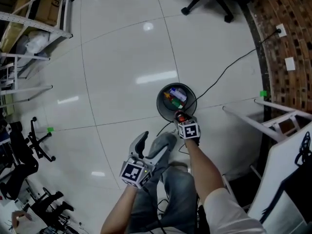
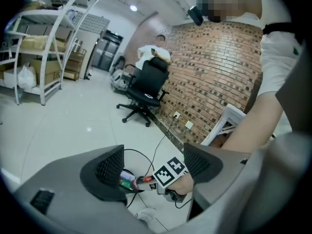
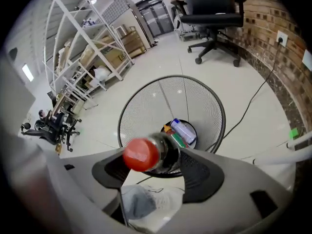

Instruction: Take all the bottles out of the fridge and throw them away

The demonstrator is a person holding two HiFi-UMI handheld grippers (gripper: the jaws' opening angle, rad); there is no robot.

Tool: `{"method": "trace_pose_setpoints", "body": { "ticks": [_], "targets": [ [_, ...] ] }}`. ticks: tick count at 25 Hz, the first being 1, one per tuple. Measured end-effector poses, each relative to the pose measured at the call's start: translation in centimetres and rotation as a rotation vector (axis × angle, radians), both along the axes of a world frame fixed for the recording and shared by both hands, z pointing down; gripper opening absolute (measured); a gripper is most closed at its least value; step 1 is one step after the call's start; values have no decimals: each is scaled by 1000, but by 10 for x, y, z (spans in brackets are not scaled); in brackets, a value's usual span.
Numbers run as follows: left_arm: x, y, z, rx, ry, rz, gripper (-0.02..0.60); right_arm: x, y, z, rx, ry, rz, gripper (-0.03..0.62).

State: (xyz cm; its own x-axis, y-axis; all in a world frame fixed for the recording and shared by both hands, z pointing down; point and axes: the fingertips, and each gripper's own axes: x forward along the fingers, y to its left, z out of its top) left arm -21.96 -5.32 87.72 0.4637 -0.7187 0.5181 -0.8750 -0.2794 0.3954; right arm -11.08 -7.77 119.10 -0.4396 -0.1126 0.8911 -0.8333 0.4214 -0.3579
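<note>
head view: right tool (image 1: 182,119) above near rim of wire bin (image 1: 158,102) on the floor; left tool (image 1: 152,146) well apart.
left gripper view: jaws wide, nothing between.
right gripper view: bottle (image 3: 163,155) clamped at shoulder. red cap toward camera, long axis along jaws, base toward bin. likely light, smooth, rigid.

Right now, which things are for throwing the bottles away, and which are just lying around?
For the job:
- red-capped bottle, held in the right gripper
- mesh wastebasket
- bottles inside it
- left gripper, open and empty

Just lying about:
- office chair
- shelving rack
- wall socket
</note>
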Motion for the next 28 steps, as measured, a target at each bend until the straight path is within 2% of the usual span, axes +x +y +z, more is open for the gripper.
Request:
{"method": "trace_pose_setpoints", "body": {
  "ticks": [7,10,12,14,17,21,23,25,28],
  "targets": [
    [5,-11,-16,-23,39,-6,376,-5,-9,-72,62,-78,-37,324],
    [11,-11,-35,-30,56,7,374,7,18,-118,48,-84,-46,324],
    [17,-10,-55,-34,64,32,376,17,38,-161,46,-107,-10,324],
    [25,-16,-80,-26,67,84,376,30,46,-209,71,-132,66,324],
    [44,-27,-126,5,76,197,376,55,43,-295,165,-162,178,324],
    [78,-33,-209,34,88,287,374,85,41,-435,353,-231,347,324],
    [109,-40,-254,101,107,342,374,110,39,-500,478,-250,464,324],
    [152,-43,-294,185,116,457,374,151,45,-556,608,-240,616,324],
    [212,-37,-350,286,139,684,374,213,72,-640,817,-181,846,324]
  ]
}}
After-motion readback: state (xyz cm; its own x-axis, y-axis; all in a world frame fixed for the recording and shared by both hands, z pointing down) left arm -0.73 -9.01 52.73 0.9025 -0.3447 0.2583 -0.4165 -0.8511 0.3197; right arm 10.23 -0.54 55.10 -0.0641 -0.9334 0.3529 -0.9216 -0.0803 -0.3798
